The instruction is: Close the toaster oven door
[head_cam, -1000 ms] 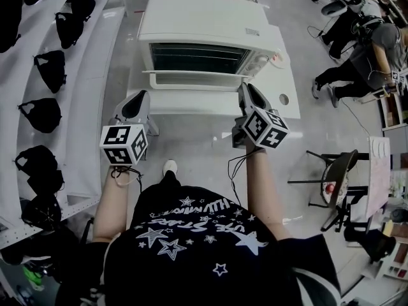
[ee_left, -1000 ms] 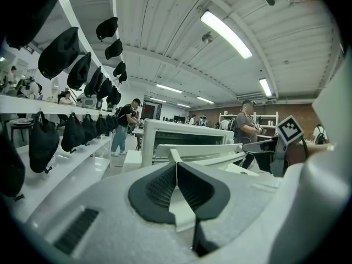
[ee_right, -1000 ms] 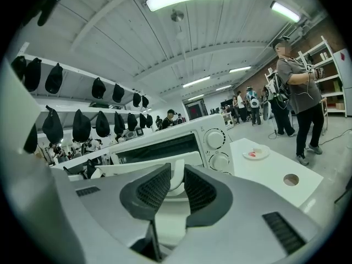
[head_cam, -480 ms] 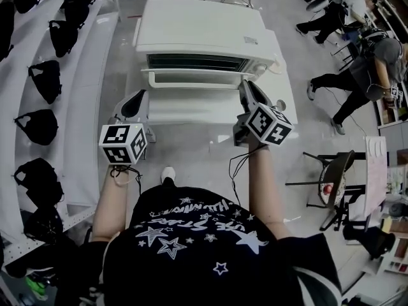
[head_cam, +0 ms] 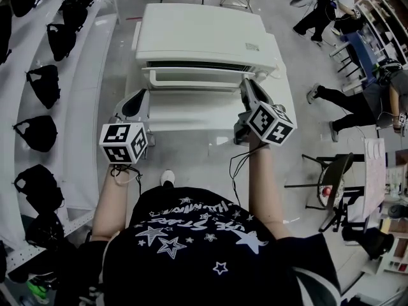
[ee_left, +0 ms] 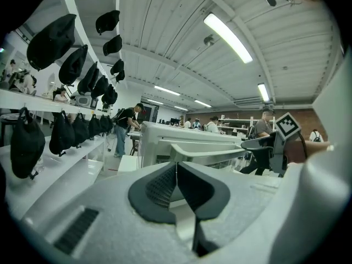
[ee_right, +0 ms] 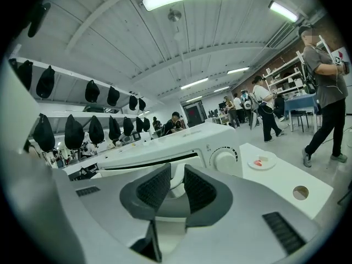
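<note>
Facing the person (head_cam: pixel 191 241), toaster oven door (head_cam: pixel 191 78) lengthwise left-right, left tool (head_cam: pixel 135 101) together, right tool (head_cam: pixel 247 88) narrowly apart.

One toaster oven (head_cam: pixel 201 34) is counted, with one door (head_cam: pixel 194 80) and one knob (ee_right: pixel 226 159) seen on it. One white table (head_cam: pixel 191 116) is noted. Two grippers are recorded, a left gripper (head_cam: pixel 134 104) and a right gripper (head_cam: pixel 247 89), with one marker cube (head_cam: pixel 123 143) borne by each. One small dish (ee_right: pixel 262 161) and one round hole (ee_right: pixel 300 192) are logged on the tabletop. At least seven black bags (head_cam: pixel 44 85) are tallied on the shelving (head_cam: pixel 83 107); the farthest ones cannot be separated.
</note>
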`<state>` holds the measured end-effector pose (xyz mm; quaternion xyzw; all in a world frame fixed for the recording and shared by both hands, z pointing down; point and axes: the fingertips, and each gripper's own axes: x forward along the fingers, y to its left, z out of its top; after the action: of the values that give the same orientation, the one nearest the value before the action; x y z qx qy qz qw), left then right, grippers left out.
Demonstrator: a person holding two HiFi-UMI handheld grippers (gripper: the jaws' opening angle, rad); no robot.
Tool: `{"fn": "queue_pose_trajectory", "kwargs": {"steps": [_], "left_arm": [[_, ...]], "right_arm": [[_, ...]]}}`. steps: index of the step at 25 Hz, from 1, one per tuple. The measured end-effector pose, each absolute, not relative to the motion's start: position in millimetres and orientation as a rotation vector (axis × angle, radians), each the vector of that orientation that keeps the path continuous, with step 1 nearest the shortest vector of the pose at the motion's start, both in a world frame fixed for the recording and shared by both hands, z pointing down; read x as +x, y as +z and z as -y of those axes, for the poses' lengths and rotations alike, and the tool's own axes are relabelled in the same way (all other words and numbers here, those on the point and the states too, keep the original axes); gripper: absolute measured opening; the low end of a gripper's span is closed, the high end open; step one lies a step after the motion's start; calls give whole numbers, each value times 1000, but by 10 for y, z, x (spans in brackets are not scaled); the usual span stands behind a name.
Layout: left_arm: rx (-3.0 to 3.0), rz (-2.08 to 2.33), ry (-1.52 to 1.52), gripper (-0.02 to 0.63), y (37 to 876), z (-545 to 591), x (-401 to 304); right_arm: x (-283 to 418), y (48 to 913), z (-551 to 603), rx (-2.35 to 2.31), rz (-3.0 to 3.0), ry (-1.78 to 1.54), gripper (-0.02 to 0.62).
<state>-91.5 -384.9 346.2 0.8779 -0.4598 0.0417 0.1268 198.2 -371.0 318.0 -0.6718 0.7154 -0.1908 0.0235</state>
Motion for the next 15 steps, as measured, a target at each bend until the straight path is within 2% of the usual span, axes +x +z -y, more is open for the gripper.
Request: {"fn": "queue_pose_trajectory", "kwargs": {"steps": [15], "left_arm": [[2563, 1327, 115, 23, 3456, 4046, -934]], "right_arm": [[2023, 3120, 3901, -2097, -2177, -569, 78]]}}
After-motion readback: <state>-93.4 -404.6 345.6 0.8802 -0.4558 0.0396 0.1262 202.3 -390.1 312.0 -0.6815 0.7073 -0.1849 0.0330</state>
